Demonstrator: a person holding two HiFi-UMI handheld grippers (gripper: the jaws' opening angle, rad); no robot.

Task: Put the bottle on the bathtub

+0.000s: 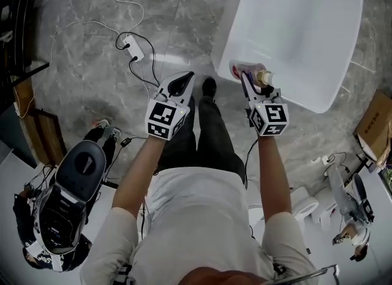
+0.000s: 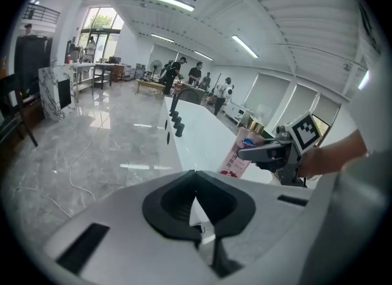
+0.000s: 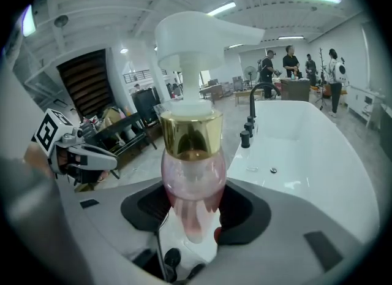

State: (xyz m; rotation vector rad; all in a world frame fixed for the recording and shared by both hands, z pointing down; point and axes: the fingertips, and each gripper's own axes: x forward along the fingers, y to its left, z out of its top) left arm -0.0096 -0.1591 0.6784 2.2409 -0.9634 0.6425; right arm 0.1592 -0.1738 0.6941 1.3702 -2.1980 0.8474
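Right hand-held gripper (image 3: pixel 193 207) is clamped on the pink pump bottle (image 3: pixel 190 161) below its gold collar, bottle roughly upright at the bathtub (image 1: pixel 306 26)'s near rim, base maybe touching it, hard to tell, while the left hand-held gripper (image 2: pixel 196 201) hangs closed and empty off to the left.

No words or numbers can be read. A label with a blue mark and red print is seen on the bottle (image 2: pixel 236 155), but it is too small to read. Only black-and-white squares are shown on the left cube (image 1: pixel 165 120) and the right cube (image 1: pixel 270 119).
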